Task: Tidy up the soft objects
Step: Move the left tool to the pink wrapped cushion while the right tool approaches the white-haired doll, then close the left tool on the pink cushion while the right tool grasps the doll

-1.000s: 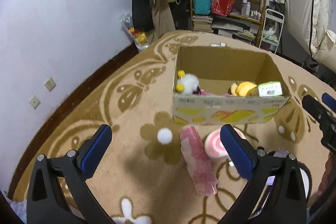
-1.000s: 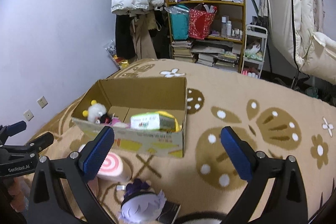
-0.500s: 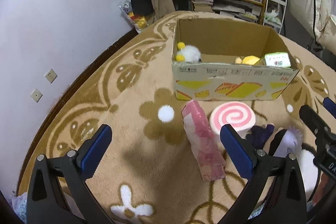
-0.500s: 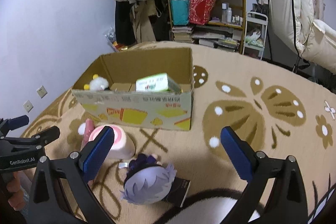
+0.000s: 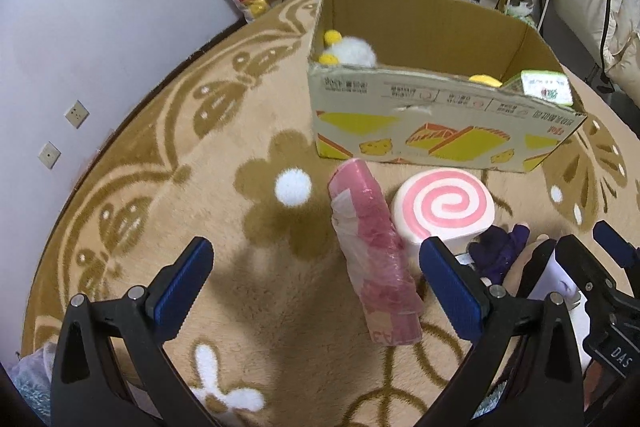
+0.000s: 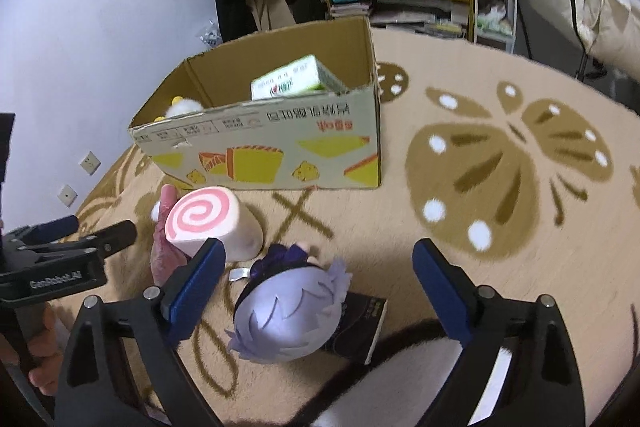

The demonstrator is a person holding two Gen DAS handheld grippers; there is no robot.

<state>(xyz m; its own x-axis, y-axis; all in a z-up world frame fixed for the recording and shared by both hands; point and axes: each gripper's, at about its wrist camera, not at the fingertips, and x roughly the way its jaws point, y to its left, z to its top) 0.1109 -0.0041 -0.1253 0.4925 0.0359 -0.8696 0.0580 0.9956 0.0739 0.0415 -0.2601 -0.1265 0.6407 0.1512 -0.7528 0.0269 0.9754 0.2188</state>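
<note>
Both grippers hang wide open and empty above the rug [image 5: 168, 155], jaws spread well apart. The left gripper [image 5: 316, 283] looks down on a pink wrapped roll [image 5: 372, 251] lying at about 1 o'clock between its fingers, its far end pointing toward the cardboard box [image 5: 432, 123] at 12 o'clock. Just beside the roll, at 2 o'clock, sits the swirl cushion [image 5: 444, 207], apparently touching it. The right gripper [image 6: 320, 287] hovers over a purple-haired doll [image 6: 288, 315] at about 6 o'clock between its fingers, with a dark booklet [image 6: 360, 327] partly under the doll. In the box sit a white and yellow plush [image 5: 352, 51] at the left end and a green packet [image 6: 292, 79] at the right end.

What could go wrong: the roll's loose plastic wrap may slide or tear if pinched at its crumpled end, so it could slip out on the lift. The cushion crowds the roll, so a closing finger may snag or shove it. The right gripper could catch the booklet along with the doll, or pinch only hair. The two tools are close and may collide on the way to the box
</note>
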